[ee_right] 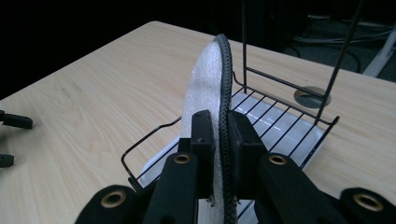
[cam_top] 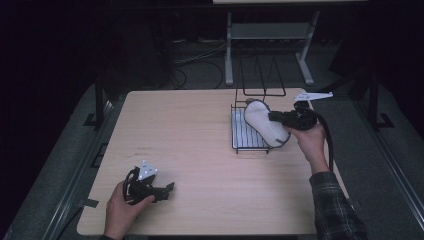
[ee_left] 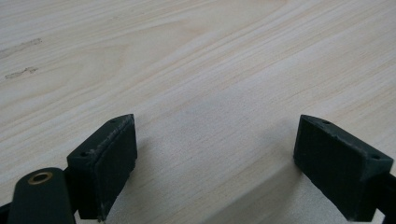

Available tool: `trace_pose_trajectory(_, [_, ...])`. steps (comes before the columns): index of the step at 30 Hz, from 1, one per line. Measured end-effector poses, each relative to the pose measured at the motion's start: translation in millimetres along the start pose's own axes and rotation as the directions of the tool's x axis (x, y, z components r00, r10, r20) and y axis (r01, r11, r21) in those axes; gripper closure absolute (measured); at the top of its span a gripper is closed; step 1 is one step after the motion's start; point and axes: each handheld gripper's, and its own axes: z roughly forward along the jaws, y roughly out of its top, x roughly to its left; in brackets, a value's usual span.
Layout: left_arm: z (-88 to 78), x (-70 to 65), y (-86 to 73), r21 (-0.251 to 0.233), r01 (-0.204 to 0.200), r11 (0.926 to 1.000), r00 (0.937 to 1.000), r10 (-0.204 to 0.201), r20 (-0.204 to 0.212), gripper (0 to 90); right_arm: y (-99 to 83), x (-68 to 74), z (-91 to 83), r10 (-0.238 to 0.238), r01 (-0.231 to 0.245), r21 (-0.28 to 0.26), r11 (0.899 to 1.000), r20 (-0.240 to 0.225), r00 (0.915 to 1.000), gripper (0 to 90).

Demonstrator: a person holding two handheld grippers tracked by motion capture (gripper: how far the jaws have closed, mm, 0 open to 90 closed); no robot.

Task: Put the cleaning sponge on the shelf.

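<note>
One white insole [ee_right: 205,88] — clamped in the right claw [ee_right: 219,135] over one wire rack [ee_right: 280,126] — left claw [ee_left: 215,158] released.

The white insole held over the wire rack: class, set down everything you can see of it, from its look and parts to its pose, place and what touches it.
The insole is a flat, foot-shaped piece with a white, foam-like face and a dark ribbed layer along its edge. It stands on edge, toe end raised, above the black wire rack at the table's far right. The right gripper is shut on it, one jaw on each face. Whether its lower end touches the rack cannot be told.
</note>
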Motion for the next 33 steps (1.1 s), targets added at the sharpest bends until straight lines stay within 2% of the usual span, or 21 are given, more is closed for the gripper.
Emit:
trace_pose_trajectory(5, [0.0,0.0,0.0,0.000,0.000,1.0000,1.0000,0.000,0.000,12.6,4.4,-1.0,11.6,-0.005,0.004,0.011,1.000,0.004,1.0000,81.8])
trace_pose_trajectory(10, [0.0,0.0,0.0,0.000,0.000,1.0000,1.0000,0.000,0.000,12.6,7.7,-3.1,21.9,0.011,-0.011,-0.003,1.000,-0.002,0.9999,81.8])
trace_pose_trajectory(12, [0.0,0.0,0.0,0.000,0.000,1.0000,1.0000,0.000,0.000,12.6,7.7,-4.4,26.9,0.015,-0.015,0.020,1.000,-0.007,0.9999,81.7])
trace_pose_trajectory(17, [0.0,0.0,0.0,0.000,0.000,1.0000,1.0000,0.000,0.000,12.6,9.8,-5.0,38.0,0.020,-0.020,0.019,1.000,-0.007,0.9998,81.7])
trace_pose_trajectory(23, [0.0,0.0,0.0,0.000,0.000,1.0000,1.0000,0.000,0.000,12.6,12.3,-4.2,46.5,0.014,-0.014,0.014,1.000,-0.007,0.9999,81.4])
trace_pose_trajectory(27, [0.0,-0.1,0.0,0.000,0.000,1.0000,1.0000,0.000,0.000,12.7,9.0,-4.7,51.6,0.038,-0.037,0.030,0.999,-0.016,0.9991,81.2])
trace_pose_trajectory(33, [0.0,0.0,0.0,0.000,0.000,1.0000,1.0000,0.000,0.000,12.6,6.7,-6.8,57.9,0.035,-0.035,0.039,0.999,-0.011,0.9993,80.8])
